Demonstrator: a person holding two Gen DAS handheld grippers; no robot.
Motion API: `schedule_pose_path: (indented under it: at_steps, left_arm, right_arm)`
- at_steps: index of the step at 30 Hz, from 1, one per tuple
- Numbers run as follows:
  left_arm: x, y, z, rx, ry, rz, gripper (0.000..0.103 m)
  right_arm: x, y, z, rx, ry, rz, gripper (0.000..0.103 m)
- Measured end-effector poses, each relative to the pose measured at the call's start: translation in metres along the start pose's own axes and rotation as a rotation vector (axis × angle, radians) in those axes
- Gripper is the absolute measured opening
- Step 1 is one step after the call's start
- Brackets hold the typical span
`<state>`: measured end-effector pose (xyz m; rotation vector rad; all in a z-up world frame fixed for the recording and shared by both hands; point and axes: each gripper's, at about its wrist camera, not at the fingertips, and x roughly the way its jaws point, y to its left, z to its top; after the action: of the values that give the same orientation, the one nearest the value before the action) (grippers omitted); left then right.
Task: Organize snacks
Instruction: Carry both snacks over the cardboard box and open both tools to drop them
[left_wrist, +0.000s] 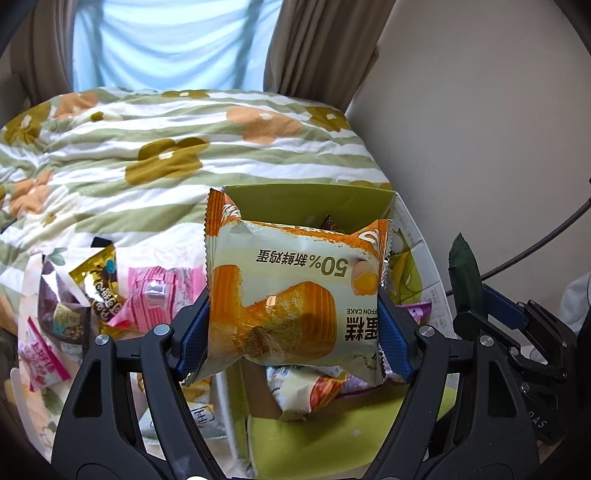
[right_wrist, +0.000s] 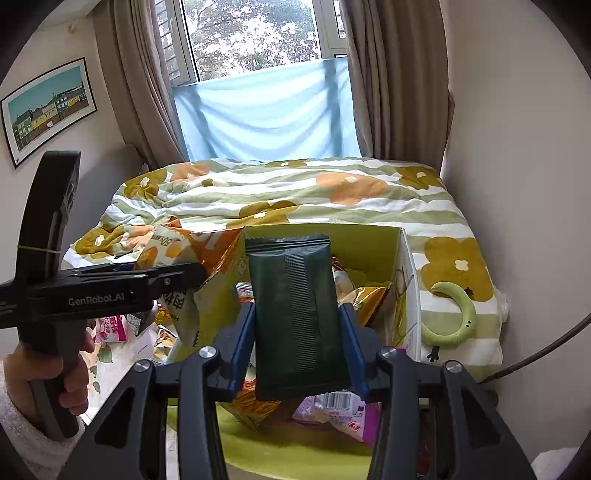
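My left gripper (left_wrist: 293, 328) is shut on an orange and cream chiffon cake packet (left_wrist: 291, 291) and holds it over the green cardboard box (left_wrist: 295, 203). My right gripper (right_wrist: 299, 347) is shut on a dark green snack packet (right_wrist: 295, 314), also above the box (right_wrist: 362, 240). The right gripper with its dark packet (left_wrist: 461, 280) shows at the right of the left wrist view. The left gripper and cake packet (right_wrist: 173, 247) show at the left of the right wrist view. Several packets lie inside the box (right_wrist: 332, 410).
Loose pink, gold and purple snack packets (left_wrist: 110, 291) lie on the bed left of the box. A floral green-striped quilt (right_wrist: 295, 192) covers the bed. A green curved object (right_wrist: 458, 317) lies right of the box. A wall (left_wrist: 480, 129) and a cable (left_wrist: 535, 243) are at the right.
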<state>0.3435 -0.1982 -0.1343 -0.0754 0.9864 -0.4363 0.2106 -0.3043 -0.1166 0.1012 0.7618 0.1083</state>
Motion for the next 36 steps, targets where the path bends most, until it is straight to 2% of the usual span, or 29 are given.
schedule_pose_path:
  at_steps: [6,10,19,27,36]
  left_arm:
    - [0.041,-0.01,0.024,0.017,0.041,0.029,0.078]
    - [0.053,-0.015,0.031,0.051,0.041,0.054,0.102]
    - [0.052,-0.003,0.013,0.057,0.079,0.062,0.102]
    - [0.035,0.007,-0.003,0.069,0.064,0.089,0.102]
    - [0.031,0.018,-0.002,0.057,0.069,0.103,0.102]
  right_arm:
    - [0.022,-0.029,0.008,0.061,0.037,0.03,0.041]
    - [0.028,-0.041,0.014,0.083,0.046,0.02,0.041]
    - [0.042,-0.05,0.019,0.111,0.071,0.017,0.041]
    - [0.06,-0.045,0.036,0.094,0.1,0.008,0.041]
    - [0.114,-0.04,0.06,0.124,0.194,0.016,0.041]
